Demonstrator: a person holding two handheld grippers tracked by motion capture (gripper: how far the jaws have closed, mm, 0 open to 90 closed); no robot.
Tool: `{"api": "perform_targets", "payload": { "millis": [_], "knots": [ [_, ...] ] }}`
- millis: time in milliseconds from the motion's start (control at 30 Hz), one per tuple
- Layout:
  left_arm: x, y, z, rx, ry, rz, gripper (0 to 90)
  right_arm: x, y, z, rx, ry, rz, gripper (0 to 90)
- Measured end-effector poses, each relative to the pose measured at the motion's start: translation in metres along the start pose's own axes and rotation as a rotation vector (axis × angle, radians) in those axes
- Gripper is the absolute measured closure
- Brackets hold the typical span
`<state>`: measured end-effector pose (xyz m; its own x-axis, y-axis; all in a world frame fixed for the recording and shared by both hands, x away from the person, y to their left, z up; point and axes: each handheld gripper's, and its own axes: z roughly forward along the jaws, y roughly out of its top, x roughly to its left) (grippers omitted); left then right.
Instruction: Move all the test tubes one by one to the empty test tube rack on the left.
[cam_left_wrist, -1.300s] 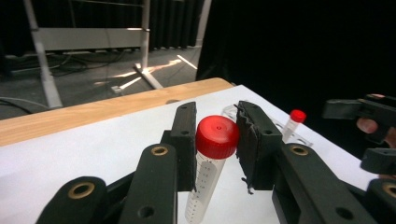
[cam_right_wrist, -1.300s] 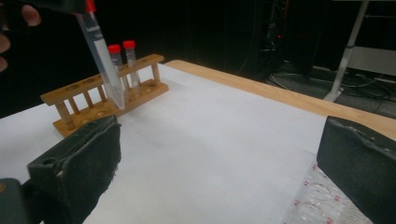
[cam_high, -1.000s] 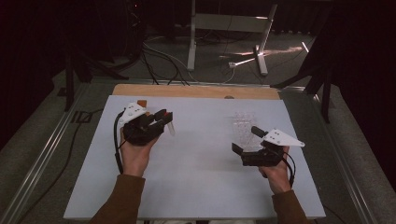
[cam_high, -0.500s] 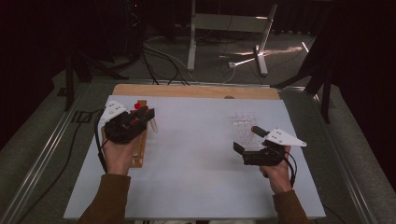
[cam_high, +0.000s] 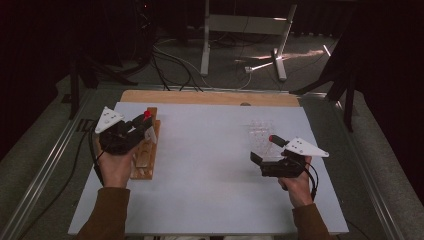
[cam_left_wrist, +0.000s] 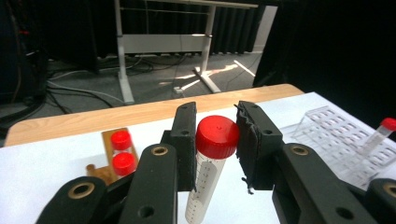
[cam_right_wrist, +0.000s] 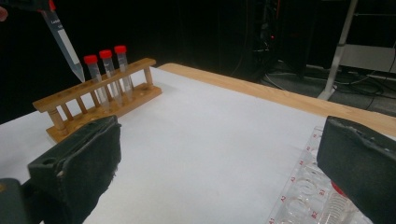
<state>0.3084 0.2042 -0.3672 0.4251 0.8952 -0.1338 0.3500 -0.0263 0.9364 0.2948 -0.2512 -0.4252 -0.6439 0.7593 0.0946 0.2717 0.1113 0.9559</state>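
My left gripper is shut on a clear tube with a red cap, gripped just under the cap. It hangs over the wooden rack at the table's left. In the right gripper view the held tube tilts, its pointed tip just above the wooden rack, where three red-capped tubes stand. My right gripper is open, jaws wide apart with nothing between them. It rests by the clear plastic rack, which holds one red-capped tube.
The white tabletop spreads between the two racks. A wooden strip runs along its far edge. Behind it stand a desk frame and floor cables. The clear rack lies to the right in the left gripper view.
My left hand has carried the tube leftward from nearer the table's middle to above the wooden rack. The right hand has stayed where it was.
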Motion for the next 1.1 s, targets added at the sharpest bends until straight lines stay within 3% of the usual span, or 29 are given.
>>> {"api": "perform_targets", "payload": {
  "millis": [433,1100],
  "knots": [
    [0.010,-0.006,0.003,0.025,0.051,0.009,70.5,-0.001,0.000,-0.001,-0.004,0.002,0.003,0.0],
    [0.021,-0.028,0.007,0.080,0.068,0.005,70.4,0.000,-0.001,0.000,-0.001,0.008,-0.002,0.0]
  ]
}}
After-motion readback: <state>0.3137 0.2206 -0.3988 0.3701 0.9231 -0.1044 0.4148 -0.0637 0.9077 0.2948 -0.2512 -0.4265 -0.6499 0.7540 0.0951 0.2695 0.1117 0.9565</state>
